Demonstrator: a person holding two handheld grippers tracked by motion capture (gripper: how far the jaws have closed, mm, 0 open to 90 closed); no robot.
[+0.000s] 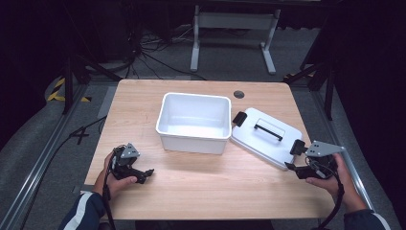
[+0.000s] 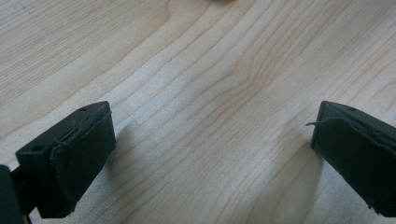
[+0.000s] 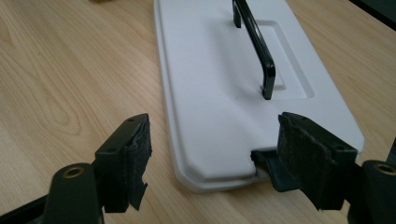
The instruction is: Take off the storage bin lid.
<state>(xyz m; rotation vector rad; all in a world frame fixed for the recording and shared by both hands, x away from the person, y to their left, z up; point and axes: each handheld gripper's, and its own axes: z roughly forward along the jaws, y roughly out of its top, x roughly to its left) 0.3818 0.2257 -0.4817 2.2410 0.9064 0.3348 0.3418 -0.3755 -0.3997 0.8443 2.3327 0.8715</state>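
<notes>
Counter [image 1: 191, 177]: a pale wood-grain rectangle, smooth and matte, carrying everything; a small dark round grommet [image 1: 238, 94] is sitting near its far edge.

Bin [image 1: 193, 122]: a white plastic tub, rectangular with rounded corners and a rolled rim, sitting upright and open at the middle of the counter with its long axis running left to right.

Lid [image 1: 266, 137]: a flat white plastic panel with clipped corners, lying top-up on the counter just right of the bin, near its right wall. Its long axis is running diagonally — from the far-left end by the bin toward the near-right end by the right hand.

Handle [image 1: 268, 132]: a thin black glossy bar standing over a shallow rectangular recess in the lid, running along the lid's long axis. In the right gripper view it is pointing away from the camera.

Latches: black clips, one at each short end of the lid [image 1: 239, 118].

Right tongs [image 3: 212, 158]: standing wide apart at the lid's near end, black padded faces frayed at the edges, one jaw beside the lid's corner and the other by the near latch; gripping nothing.

Left tongs [image 2: 212, 154]: spread wide over bare wood at the counter's near-left part, well apart from the bin — holding nothing.
</notes>
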